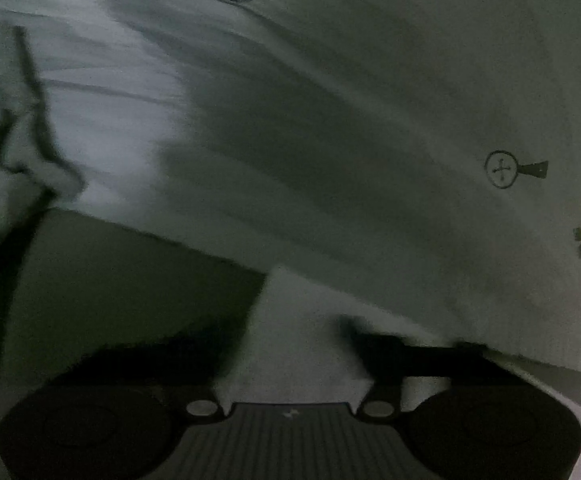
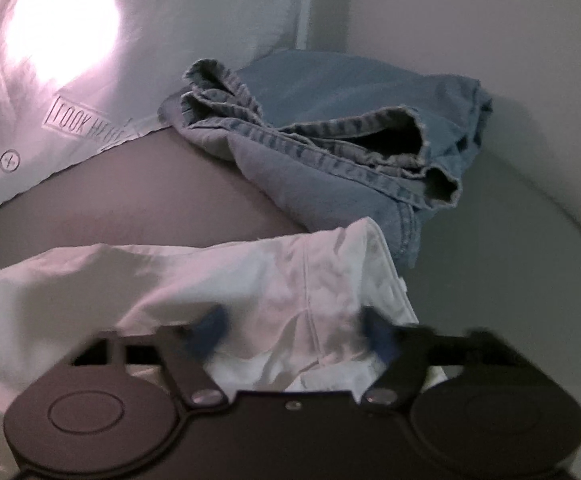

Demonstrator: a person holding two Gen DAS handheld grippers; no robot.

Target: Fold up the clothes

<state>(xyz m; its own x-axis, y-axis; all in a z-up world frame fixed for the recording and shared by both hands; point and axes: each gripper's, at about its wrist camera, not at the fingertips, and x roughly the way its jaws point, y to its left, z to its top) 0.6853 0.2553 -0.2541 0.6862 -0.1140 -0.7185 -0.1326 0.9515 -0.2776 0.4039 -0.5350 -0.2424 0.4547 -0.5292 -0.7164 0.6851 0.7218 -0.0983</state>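
In the right wrist view the right gripper (image 2: 296, 334) has its blue-padded fingers (image 2: 210, 330) spread apart over a rumpled white garment (image 2: 218, 280) that fills the lower half of the frame, while crumpled blue jeans (image 2: 330, 136) lie just beyond it at centre right on the grey bed surface (image 2: 170, 196). A white pillow (image 2: 138, 40) (printed with a carrot and a "LOOK" label) sits upper left. In the dim, blurred left wrist view the left gripper (image 1: 294, 344) has white cloth between its fingers, which look parted, though I cannot tell whether they pinch it.
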